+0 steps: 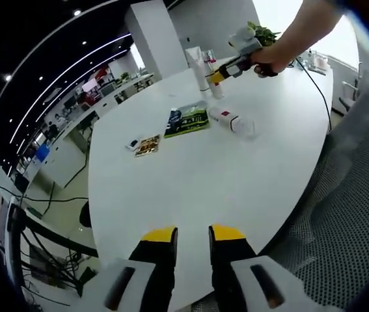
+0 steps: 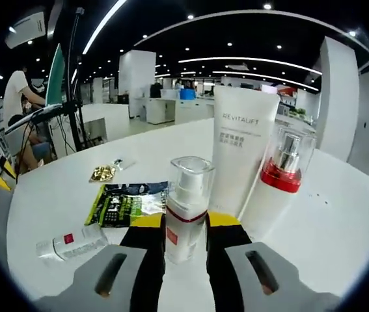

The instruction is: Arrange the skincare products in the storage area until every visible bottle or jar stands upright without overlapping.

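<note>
Skincare products on white table (image 2: 340,214), four counted: pump bottle (image 2: 185,208) upright, clasped by right gripper (image 2: 185,224); tube (image 2: 241,153) and red-collared bottle (image 2: 276,185) upright behind; one bottle (image 2: 73,242) lying flat. Sachets: two. Left gripper (image 1: 192,235) slightly parted, empty.

A pump bottle (image 2: 185,208), a white REVITALIFT tube (image 2: 241,153) and a red-collared bottle (image 2: 276,185) are standing upright (close together); another bottle (image 2: 72,244) is lying flat.

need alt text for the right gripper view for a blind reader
The right tongs close around a small clear-capped white pump bottle with a red band, standing upright on a round white table. Just behind it stand a tall white tube and a red-collared pump bottle; a green sachet and a small white tube lie flat to the left.
</note>
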Demonstrator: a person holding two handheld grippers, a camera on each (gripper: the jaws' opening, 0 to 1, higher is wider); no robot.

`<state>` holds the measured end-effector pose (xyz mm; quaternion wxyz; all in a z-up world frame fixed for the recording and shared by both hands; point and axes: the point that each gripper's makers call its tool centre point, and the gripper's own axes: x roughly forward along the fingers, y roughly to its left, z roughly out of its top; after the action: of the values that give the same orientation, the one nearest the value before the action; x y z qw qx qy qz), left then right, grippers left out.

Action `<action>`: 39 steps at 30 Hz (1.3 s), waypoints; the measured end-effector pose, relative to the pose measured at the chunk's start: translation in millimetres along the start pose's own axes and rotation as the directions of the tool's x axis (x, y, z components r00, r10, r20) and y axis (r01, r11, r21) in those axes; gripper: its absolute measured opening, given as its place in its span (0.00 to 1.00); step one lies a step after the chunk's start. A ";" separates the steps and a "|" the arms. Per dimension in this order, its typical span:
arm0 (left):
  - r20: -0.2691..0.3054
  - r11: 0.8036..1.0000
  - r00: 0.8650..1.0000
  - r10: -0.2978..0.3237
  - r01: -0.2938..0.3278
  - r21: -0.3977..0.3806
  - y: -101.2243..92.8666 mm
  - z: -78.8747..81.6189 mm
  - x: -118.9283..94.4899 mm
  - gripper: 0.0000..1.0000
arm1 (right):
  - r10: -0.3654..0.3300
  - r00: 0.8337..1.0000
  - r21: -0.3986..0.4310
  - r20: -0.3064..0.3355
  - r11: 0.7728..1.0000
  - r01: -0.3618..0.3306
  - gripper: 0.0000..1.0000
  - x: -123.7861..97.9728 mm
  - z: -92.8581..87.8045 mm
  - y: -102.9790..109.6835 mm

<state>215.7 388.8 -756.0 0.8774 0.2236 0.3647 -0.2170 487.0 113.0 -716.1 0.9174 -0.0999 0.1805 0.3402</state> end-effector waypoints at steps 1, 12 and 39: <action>0.000 1.000 1.000 0.000 0.000 0.000 0.0 0.0 0.0 0.20 | 0.004 1.000 -0.002 0.000 1.000 -0.004 0.21 1.3 -1.5 0.2; -0.004 1.000 1.000 -0.003 0.003 -0.001 -0.6 -0.4 0.4 0.20 | -0.019 0.999 0.001 0.027 1.000 0.019 0.21 -1.1 -8.0 -3.3; -0.004 1.000 1.000 -0.003 0.003 0.003 -1.8 0.2 0.5 0.20 | -0.109 0.982 0.253 -0.154 0.956 0.146 0.31 -4.2 -39.3 -4.5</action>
<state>215.1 387.1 -756.7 0.8759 0.2249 0.3667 -0.2186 476.6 95.1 -750.1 0.9279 -0.0118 0.2803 0.2455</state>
